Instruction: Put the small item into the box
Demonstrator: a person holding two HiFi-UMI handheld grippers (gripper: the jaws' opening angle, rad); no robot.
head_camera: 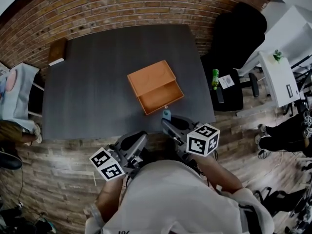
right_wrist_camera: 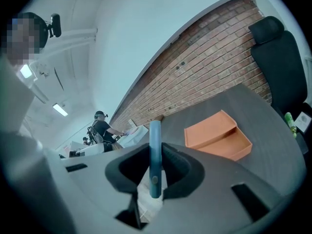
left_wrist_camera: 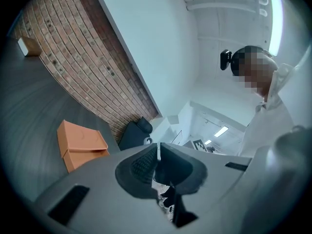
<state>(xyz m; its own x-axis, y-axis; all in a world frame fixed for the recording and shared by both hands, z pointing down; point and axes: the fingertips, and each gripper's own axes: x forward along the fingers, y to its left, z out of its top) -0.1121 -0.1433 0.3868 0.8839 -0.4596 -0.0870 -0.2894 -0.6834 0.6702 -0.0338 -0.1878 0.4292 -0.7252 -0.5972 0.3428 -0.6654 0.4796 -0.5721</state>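
Observation:
An open orange box [head_camera: 155, 86] lies in the middle of the dark table [head_camera: 97, 91], its lid flipped back beside the tray. It also shows in the left gripper view as the orange box [left_wrist_camera: 78, 145] and in the right gripper view as the orange box [right_wrist_camera: 217, 135]. My right gripper [head_camera: 166, 116] hovers at the table's near edge, just short of the box, shut on a thin blue flat item [right_wrist_camera: 155, 157] that stands on edge between its pads. My left gripper [head_camera: 141, 139] is held low near my body, its jaws together with nothing between them [left_wrist_camera: 158, 162].
A black office chair [head_camera: 234, 43] stands right of the table, with a green bottle [head_camera: 214, 78] next to it. A small brown block [head_camera: 57, 51] sits at the table's far left corner. White furniture [head_camera: 278, 77] and other people are at the right.

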